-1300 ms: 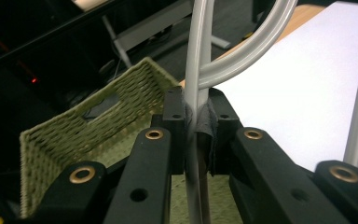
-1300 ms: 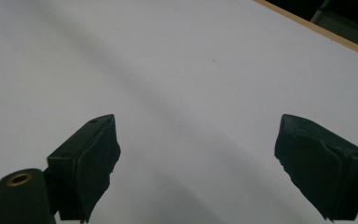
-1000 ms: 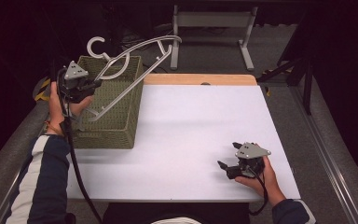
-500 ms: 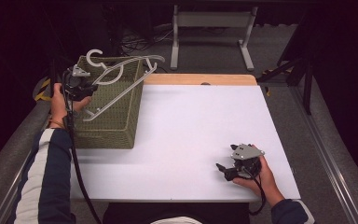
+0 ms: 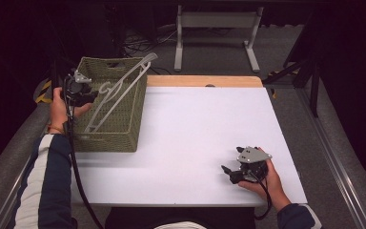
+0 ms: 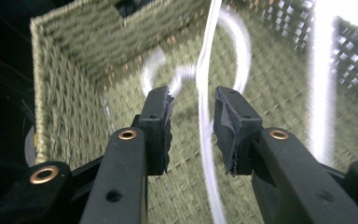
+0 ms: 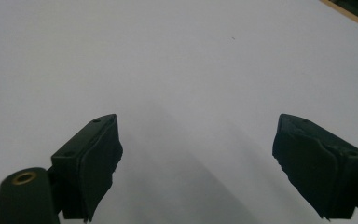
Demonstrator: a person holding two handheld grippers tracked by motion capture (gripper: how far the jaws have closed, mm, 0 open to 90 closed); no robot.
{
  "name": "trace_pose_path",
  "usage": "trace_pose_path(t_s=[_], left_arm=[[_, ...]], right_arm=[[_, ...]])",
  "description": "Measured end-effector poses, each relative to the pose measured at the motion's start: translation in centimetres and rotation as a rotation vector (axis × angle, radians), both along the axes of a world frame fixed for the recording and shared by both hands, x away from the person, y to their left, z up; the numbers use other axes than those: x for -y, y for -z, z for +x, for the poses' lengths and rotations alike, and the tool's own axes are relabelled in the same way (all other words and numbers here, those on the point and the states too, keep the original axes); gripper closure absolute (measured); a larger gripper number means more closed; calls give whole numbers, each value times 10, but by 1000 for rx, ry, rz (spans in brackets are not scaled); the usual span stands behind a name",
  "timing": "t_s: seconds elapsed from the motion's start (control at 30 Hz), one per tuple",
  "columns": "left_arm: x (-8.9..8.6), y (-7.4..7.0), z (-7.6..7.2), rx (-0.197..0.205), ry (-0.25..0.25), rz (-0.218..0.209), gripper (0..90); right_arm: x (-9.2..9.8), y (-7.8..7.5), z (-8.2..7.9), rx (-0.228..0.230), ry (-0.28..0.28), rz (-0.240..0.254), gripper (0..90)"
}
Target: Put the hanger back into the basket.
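Left gripper view shows your left gripper [image 6: 191,109] fingers just opening around the hanger [image 6: 205,140], now loose in the basket [image 6: 70,88]. Withdraw next; your right gripper [image 7: 196,154] rests wide open, holding nothing.

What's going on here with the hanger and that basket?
A person is putting a white hanger into the green woven basket at the table's left side. The left gripper has just been opening; the hanger's thin bar runs between its jaws with a gap on each side, so it looks released and leans in the basket, one end poking over the far rim. The right gripper rests open on the white table.
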State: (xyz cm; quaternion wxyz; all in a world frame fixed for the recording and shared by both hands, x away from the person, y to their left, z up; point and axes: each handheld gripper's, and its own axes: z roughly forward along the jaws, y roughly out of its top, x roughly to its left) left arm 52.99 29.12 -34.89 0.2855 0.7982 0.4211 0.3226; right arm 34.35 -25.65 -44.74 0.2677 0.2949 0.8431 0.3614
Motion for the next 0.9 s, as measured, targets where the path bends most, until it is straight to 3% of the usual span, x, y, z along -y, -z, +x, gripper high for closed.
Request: trace_pose_path(t_s=[0.23,0.43,0.6,0.9], left_arm=[[9,-2,-13,89,24,-53,472],[17,-5,-25,157,55,-116,374],[21,-9,-34,193,67,-137,287],[32,-17,-59,252,144,-231,169]], right_arm=[[3,-7,-3,69,47,29,174],[5,-13,-5,113,74,55,179],[6,-17,-6,148,96,70,185],[6,-19,-7,171,107,76,196]])
